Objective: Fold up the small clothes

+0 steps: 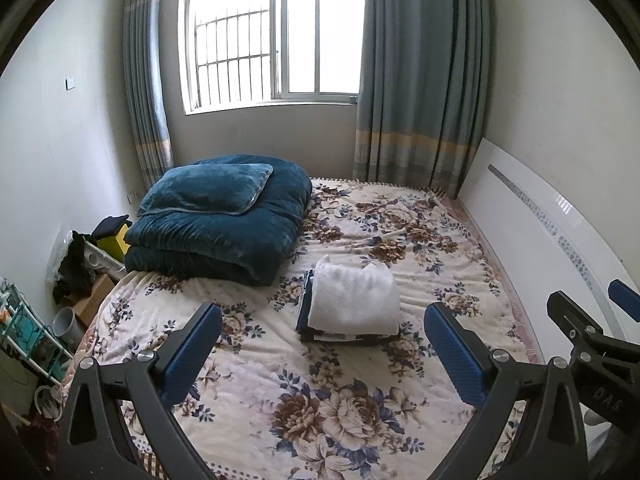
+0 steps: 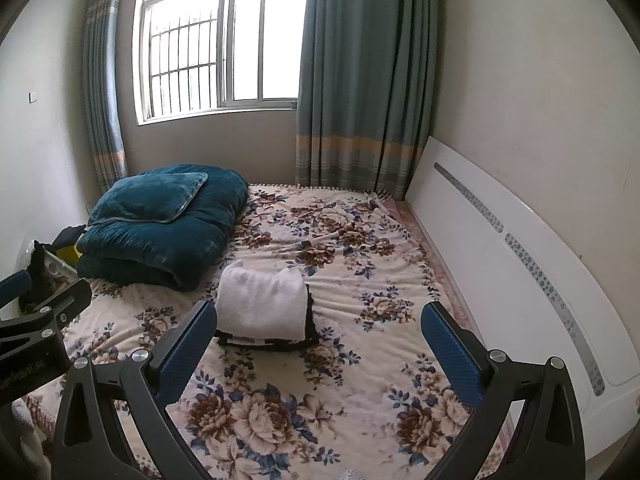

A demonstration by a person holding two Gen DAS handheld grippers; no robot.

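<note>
The only legible writing is "DAS", embossed on the right gripper's (image 1: 592, 300) black body where it shows at the right edge of the left wrist view. Both grippers hang level above the near part of the floral bedspread (image 1: 360, 408), side by side; the left gripper (image 1: 320, 336) and the right one (image 2: 320, 336) each have blue pads spread wide with nothing between them. The folded white garment (image 1: 354, 300) lies atop a dark folded stack (image 1: 306, 304) mid-bed (bare bedspread all round it). A folded teal quilt (image 1: 224, 232) sits far left; the white headboard (image 2: 520, 260) bounds the right edge.
</note>
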